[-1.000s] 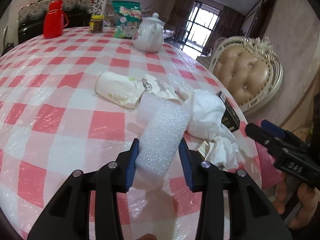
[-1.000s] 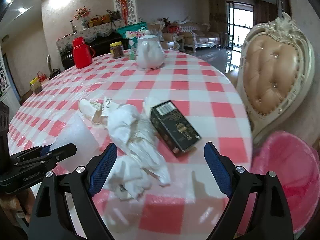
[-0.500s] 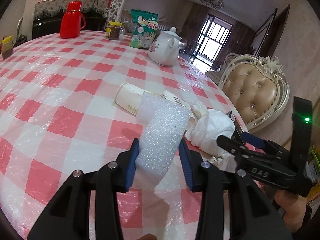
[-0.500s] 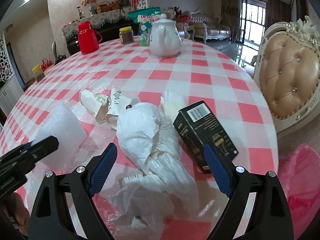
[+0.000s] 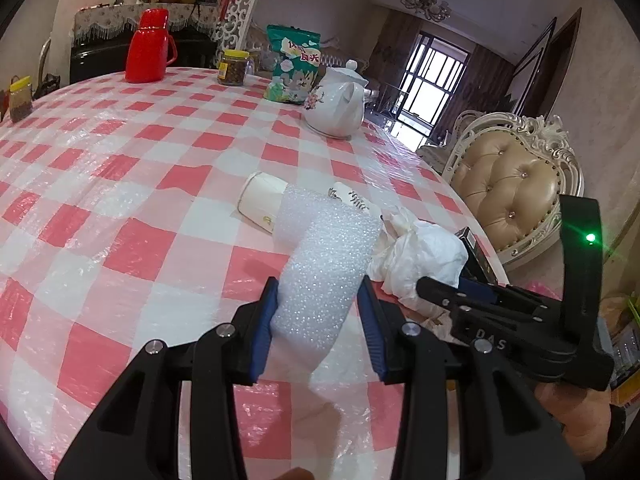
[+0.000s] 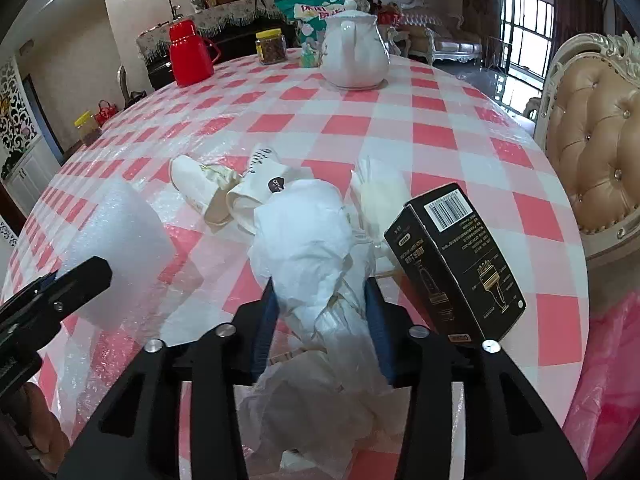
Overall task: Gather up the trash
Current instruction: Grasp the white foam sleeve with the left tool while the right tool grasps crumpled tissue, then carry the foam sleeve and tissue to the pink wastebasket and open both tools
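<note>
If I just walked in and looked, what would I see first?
Probably the big round table with its red-and-white checked cloth, and the heap of trash near its front edge. The left gripper holds a white foam sheet, while the right gripper is closing on crumpled white paper, with a black box standing just to the right of it. A white teapot sits at the far side.

white foam sheet (image 5: 324, 276): lifted, tilted | crumpled white wrapper (image 6: 316, 264): on table | black box (image 6: 456, 264): beside it, propped
</note>
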A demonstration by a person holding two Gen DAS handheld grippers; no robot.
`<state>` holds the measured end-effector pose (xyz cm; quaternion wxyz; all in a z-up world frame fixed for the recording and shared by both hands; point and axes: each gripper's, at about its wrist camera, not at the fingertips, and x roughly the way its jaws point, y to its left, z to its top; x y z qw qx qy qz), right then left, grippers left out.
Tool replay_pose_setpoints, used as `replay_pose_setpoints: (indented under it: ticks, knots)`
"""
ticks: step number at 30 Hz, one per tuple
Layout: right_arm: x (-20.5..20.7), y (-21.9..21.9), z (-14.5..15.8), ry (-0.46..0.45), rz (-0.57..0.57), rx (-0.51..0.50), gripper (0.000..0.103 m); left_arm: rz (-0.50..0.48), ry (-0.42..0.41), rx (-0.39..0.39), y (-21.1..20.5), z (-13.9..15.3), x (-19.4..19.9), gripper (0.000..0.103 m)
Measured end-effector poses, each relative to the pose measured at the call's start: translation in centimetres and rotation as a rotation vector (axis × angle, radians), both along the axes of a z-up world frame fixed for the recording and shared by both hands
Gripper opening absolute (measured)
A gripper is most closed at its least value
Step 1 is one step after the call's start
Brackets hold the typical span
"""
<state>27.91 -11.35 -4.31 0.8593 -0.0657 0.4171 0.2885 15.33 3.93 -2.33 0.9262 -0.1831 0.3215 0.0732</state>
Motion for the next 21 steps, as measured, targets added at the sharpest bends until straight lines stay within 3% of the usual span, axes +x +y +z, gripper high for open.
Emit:
replay_pose_setpoints:
  ticks: [21]
  knots:
    - [-2.2, -3.2, 4.1, -0.092, -0.039, 0.093, 0.037, 0.028, -0.025, 0.023, 0.2, 0.2, -0.3, 0.039]
